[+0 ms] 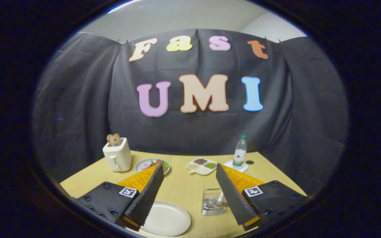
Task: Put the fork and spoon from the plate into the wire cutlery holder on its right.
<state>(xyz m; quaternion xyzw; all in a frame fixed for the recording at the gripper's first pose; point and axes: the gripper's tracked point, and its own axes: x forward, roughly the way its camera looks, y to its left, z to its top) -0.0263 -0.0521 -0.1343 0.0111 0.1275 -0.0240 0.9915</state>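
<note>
A white plate (pixel 167 218) lies on the wooden table below and between my fingers, and the part of it I see is bare. To its right stands the wire cutlery holder (pixel 212 201), partly hidden by my right finger (pixel 232 195). Metal cutlery (pixel 214 205) rests inside the holder; I cannot tell fork from spoon. My gripper (pixel 189 167) is raised above the table, open, with nothing between its fingers.
Beyond the fingers stand a white toaster (pixel 117 156) holding two bread slices, a plate of food (pixel 152 164), a divided tray of beans (pixel 202 165) and a water bottle (pixel 240 152) on a white coaster. The table's edges run off left and right.
</note>
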